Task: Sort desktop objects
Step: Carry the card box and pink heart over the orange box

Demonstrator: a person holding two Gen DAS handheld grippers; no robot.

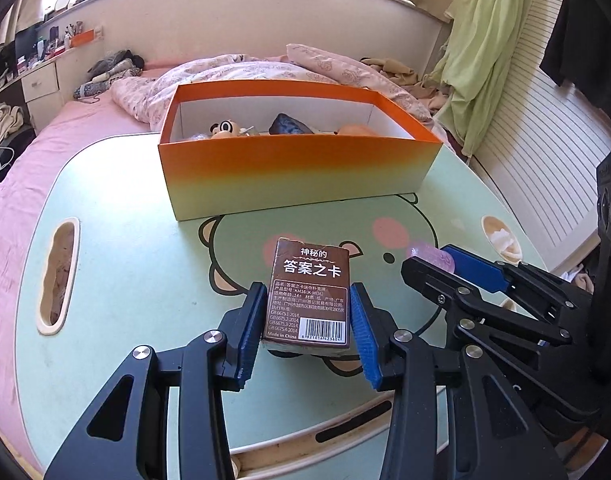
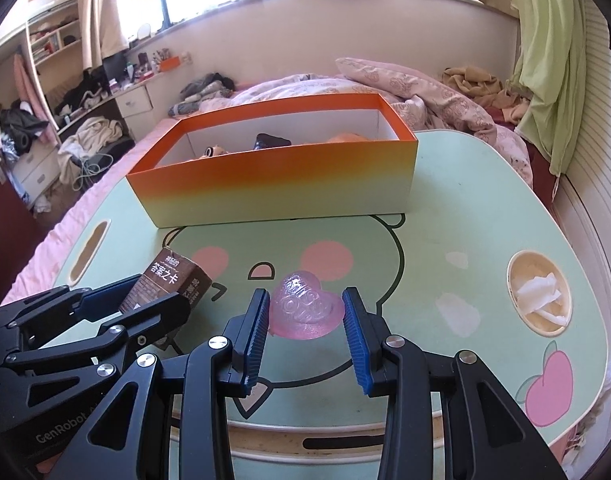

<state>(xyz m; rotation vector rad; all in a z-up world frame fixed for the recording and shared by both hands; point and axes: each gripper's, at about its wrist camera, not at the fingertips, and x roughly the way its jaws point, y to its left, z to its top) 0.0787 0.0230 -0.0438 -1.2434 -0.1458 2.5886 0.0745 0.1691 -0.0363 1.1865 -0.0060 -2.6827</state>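
Brown cardboard is filling the lower middle of the left wrist view: a small brown card pack point(image 1: 308, 300) is sitting between the blue ribbed pads of the left gripper point(image 1: 307, 322), whose jaws are narrowed onto its two sides and appear to be gripping it just above the pale green cartoon-printed lap table point(image 1: 117, 264). In the right wrist view, the right gripper point(image 2: 305, 334) is closing in the same way on a translucent pink heart-shaped block point(image 2: 305, 310) at the centre of the frame; its pads are touching or all but touching the heart's edges, and the heart is resting on the table, so I cannot tell how firm that hold is.

Across the upper middle of both views, an open orange-to-yellow cardboard box point(image 1: 297, 168) is standing on the table, already holding several things: a small cartoon figure, a dark blue object and something orange. So the sorting is looking partly done, with these two pieces probably the last loose ones, both still waiting to be lifted and dropped in.

Writing on the pack is reading "神秘的 答案之卡", with "KM16", GB 6675 standard lines, "Made in China" and a barcode. Raised lettering on the heart is too blurred to read. "GenRobot" is showing on the left gripper's body at the lower left of the right wrist view.
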